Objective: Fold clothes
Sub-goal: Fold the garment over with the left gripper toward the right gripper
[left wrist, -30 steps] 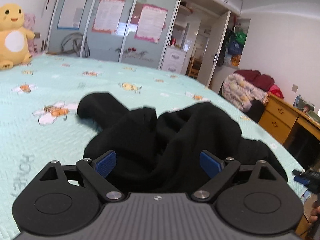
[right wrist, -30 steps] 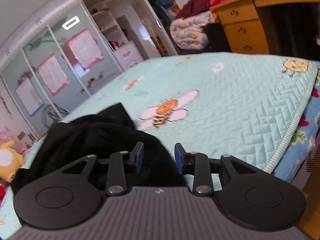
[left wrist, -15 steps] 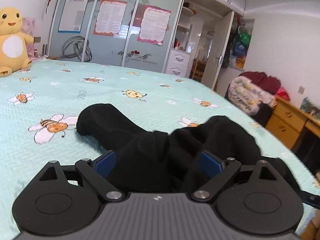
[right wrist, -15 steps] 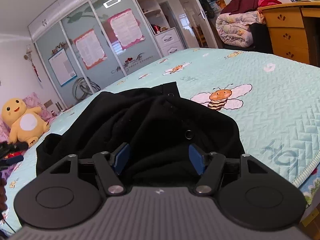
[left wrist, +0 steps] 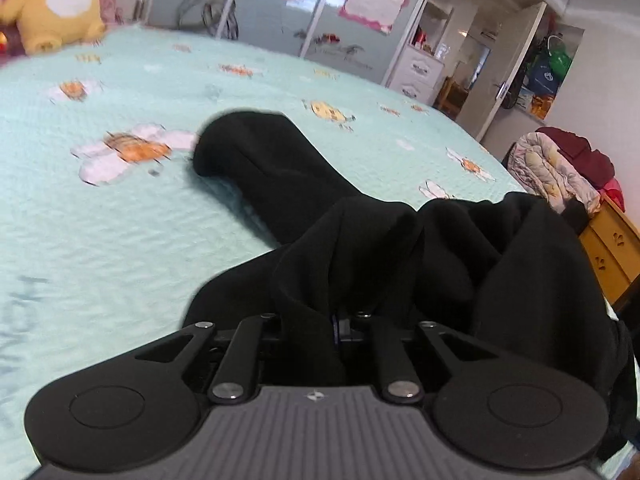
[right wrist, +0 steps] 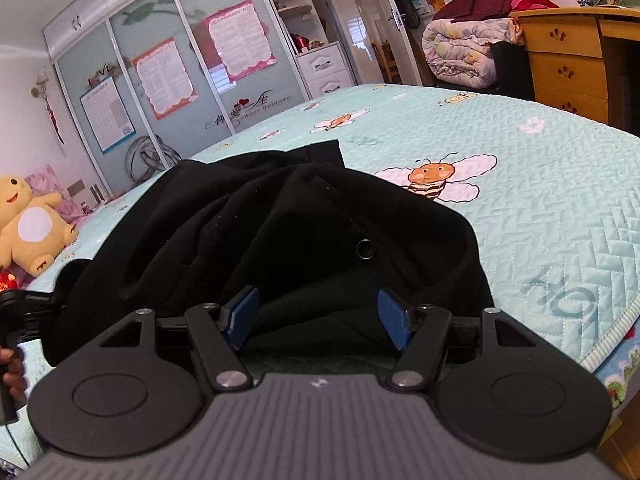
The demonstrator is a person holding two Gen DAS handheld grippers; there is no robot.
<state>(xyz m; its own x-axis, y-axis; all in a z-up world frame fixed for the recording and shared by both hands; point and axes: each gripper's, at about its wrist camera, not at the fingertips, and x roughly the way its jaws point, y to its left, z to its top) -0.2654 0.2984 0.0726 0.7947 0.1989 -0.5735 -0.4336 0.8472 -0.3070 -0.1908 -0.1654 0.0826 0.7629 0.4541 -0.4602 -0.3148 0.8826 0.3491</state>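
Garment: a black garment (left wrist: 400, 248) lies bunched on the bed (left wrist: 120, 220), near its front edge, with one sleeve (left wrist: 256, 156) stretched out flat toward the far side.
Left claw: the left claw (left wrist: 334, 326) is closed, pinching a raised fold of the cloth between its pads.
Right claw: the right claw (right wrist: 316, 316) is spread wide, its blue pads to either side of the cloth's near edge, gripping nothing.
Snap: a round snap (right wrist: 365, 249) shows on the cloth just ahead of the right claw.
Stage: the garment is crumpled, not folded; judging by the one pinch, a second hold is likely sought.
Doing it well: close the right claw on a single edge or seam rather than a wad, well apart from the left pinch, so the cloth hangs straight between the two.
Care: lift both claws evenly and keep the cloth taut, or the sleeve may drag and twist under it.
Risk: thick bunched cloth can slip from a shallow pinch.
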